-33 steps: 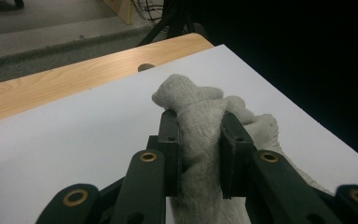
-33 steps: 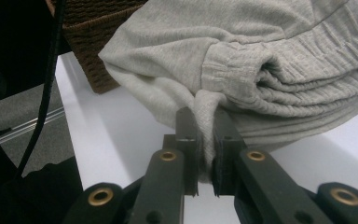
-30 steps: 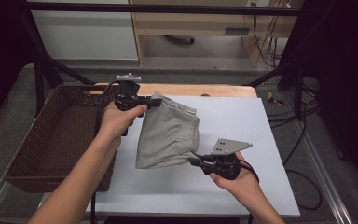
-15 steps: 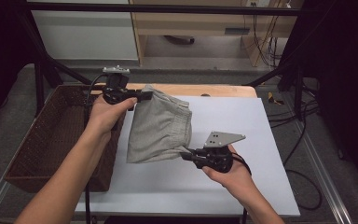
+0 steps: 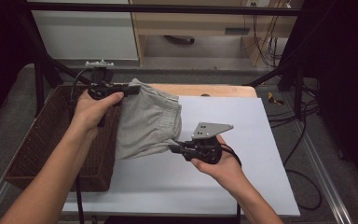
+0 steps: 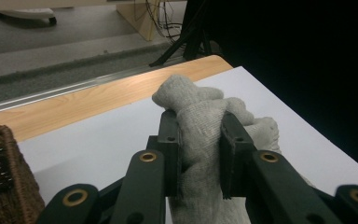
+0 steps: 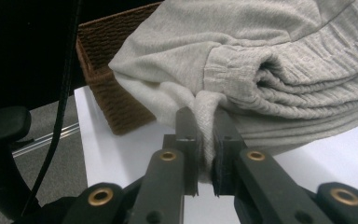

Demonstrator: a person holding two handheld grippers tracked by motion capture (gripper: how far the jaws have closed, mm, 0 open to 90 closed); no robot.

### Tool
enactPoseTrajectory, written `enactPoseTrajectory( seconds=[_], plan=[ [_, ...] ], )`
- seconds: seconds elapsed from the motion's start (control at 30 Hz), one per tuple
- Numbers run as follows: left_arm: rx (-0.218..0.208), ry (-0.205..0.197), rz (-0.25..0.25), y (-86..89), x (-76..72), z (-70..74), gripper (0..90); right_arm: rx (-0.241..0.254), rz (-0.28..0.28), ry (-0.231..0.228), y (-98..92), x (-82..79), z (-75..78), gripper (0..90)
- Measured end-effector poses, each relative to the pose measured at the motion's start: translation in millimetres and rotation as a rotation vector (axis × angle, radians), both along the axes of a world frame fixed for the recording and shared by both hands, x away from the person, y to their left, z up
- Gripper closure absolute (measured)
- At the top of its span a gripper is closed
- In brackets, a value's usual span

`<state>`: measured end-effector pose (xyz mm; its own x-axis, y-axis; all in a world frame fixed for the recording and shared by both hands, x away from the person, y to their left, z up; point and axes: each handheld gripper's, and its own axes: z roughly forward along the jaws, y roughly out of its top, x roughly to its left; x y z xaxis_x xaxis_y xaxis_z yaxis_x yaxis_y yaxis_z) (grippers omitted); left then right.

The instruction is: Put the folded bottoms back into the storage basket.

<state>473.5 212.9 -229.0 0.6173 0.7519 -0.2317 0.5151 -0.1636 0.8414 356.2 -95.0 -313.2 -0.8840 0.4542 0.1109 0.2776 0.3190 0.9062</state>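
A folded grey garment with a ribbed waistband (image 5: 148, 122) hangs between my two grippers, above the white table sheet (image 5: 223, 177) and partly over the basket's right edge. My left gripper (image 5: 133, 88) is shut on its far upper corner; in the left gripper view a bunch of grey cloth (image 6: 200, 126) is pinched between the jaws of that gripper (image 6: 199, 140). My right gripper (image 5: 173, 148) is shut on the near lower corner, and in the right gripper view the fabric fold (image 7: 206, 121) is squeezed in that gripper (image 7: 206, 140).
A dark brown wicker basket (image 5: 42, 140) stands at the table's left side, right beside the garment. A wooden strip (image 5: 214, 89) runs along the table's far edge. Black frame bars and cables (image 5: 289, 70) lie beyond the table at right.
Both grippers have carried the garment leftward and slightly up, from the middle of the sheet to the basket's right edge. Both grips on the cloth stay the same.
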Motion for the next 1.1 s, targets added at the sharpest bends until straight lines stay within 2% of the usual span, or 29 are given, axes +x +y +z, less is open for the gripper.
enactPoseTrajectory(
  seconds=[0.2, 0.53, 1.1],
  plan=[
    [0.001, -0.001, 0.021, 12.4, 0.6, 0.3, 74.0, 0.003, 0.013, 0.0, 11.5, 6.7, 4.9, 84.2],
    [0.012, -0.021, 0.047, 30.2, -2.7, 8.8, 74.0, -0.011, 0.023, -0.015, 26.7, 13.4, 9.9, 84.2],
    [0.02, -0.026, 0.095, 68.5, -4.7, 7.6, 74.0, -0.001, 0.058, -0.028, 66.7, 26.2, 12.3, 84.2]
  ],
)
